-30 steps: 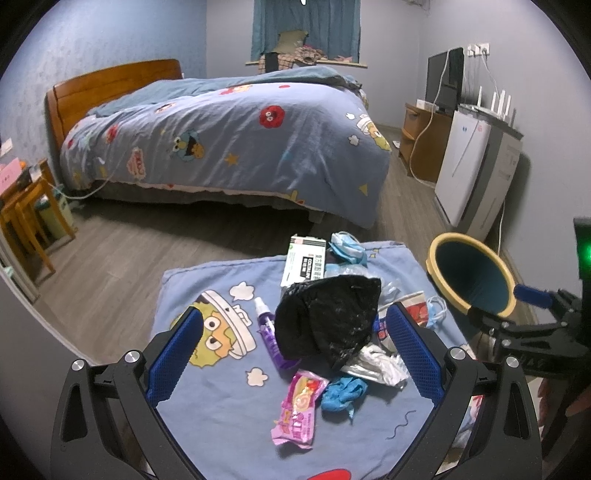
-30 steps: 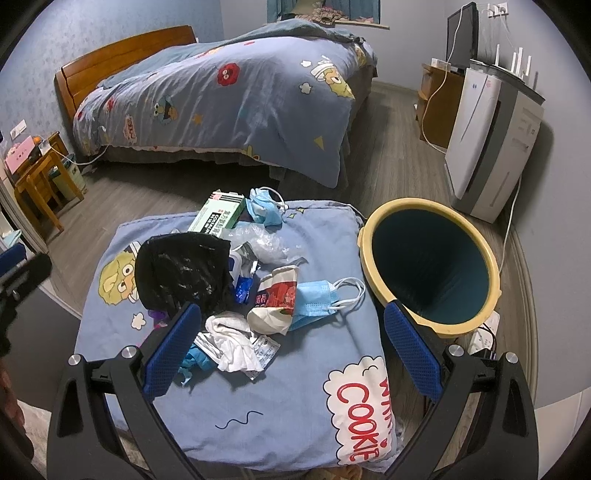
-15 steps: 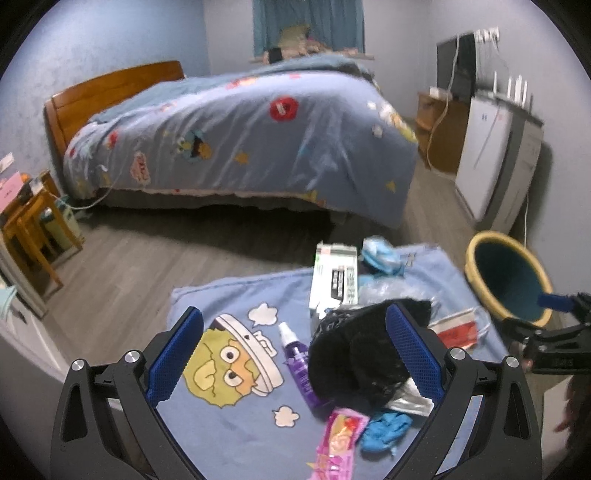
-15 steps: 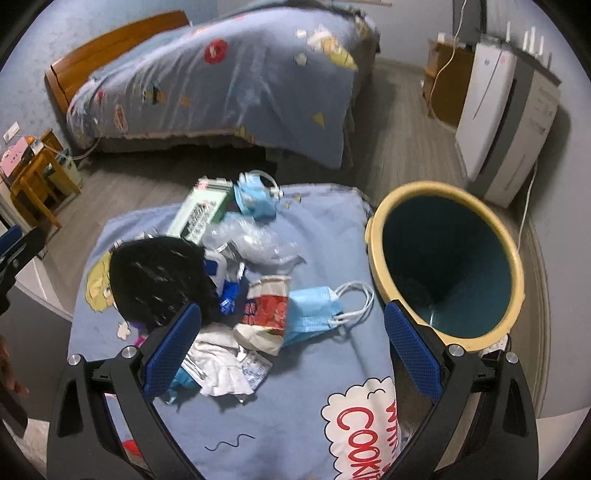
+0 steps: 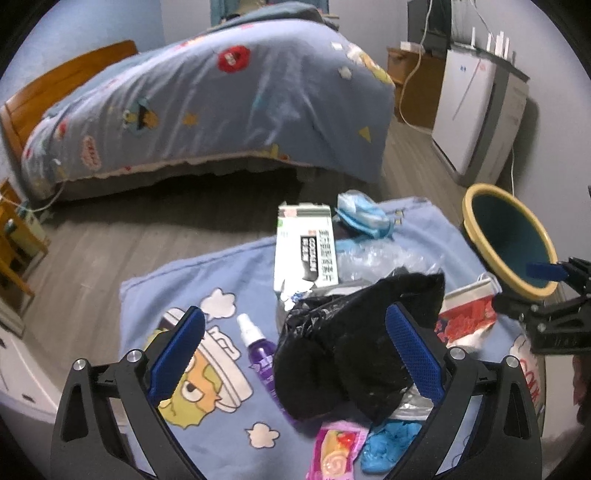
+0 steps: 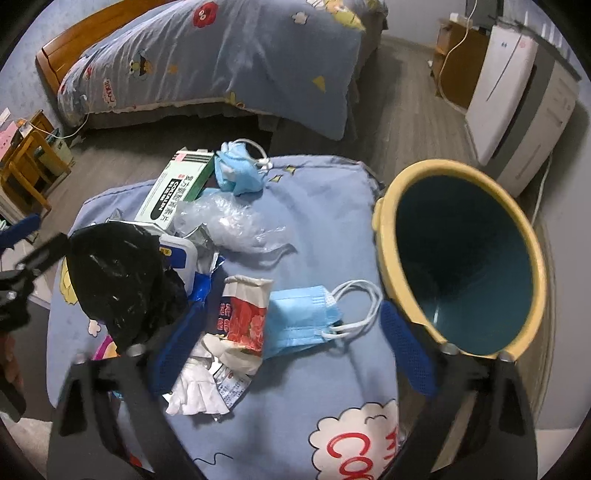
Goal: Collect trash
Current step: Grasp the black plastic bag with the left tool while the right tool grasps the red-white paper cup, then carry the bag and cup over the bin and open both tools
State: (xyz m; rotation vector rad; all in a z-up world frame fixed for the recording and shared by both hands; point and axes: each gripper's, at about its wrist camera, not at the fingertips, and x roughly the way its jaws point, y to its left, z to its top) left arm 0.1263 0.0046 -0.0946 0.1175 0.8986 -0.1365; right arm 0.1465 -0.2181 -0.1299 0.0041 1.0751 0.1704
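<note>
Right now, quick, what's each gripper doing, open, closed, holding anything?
Left gripper: open, holding nothing, above the black bag.
Right gripper: jaws closing, not yet gripping; red-and-white wrapper and blue mask lie between them.

A bed (image 5: pixel 207 107) with a wooden headboard (image 5: pixel 55 85) and a blue cartoon-print quilt (image 6: pixel 221 55) stands on grey plank floor (image 5: pixel 110 236), blue-grey walls (image 5: pixel 92 26) behind it. Right of the bed stand a white appliance (image 5: pixel 469 110) and a wooden cabinet (image 5: pixel 413 88); left of it, a small wooden table (image 6: pixel 26 166).
</note>
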